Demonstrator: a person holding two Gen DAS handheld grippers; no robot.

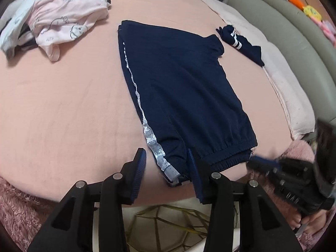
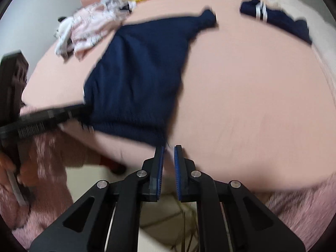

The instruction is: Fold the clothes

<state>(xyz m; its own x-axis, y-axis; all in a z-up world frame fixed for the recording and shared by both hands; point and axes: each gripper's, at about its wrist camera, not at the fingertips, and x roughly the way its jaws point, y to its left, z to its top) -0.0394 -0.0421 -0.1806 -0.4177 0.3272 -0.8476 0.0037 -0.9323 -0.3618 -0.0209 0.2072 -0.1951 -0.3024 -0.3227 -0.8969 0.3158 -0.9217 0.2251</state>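
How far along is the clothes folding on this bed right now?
Done: navy pants lie flat, seemingly folded leg on leg. In hand: left gripper stands open around their striped waistband corner; right gripper, nearly shut, reaches the other corner. Left: folding them shorter, then the pink pile and small navy garment.

Bare pink sheet (image 1: 63, 105) left of navy trousers (image 1: 178, 88); seemingly unobstructed.

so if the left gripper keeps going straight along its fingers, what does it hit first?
Probably the navy trousers: the left gripper is open astride their near silver-striped corner, with the pink bedsheet under it. Depth is unclear, so whether it already touches is uncertain.
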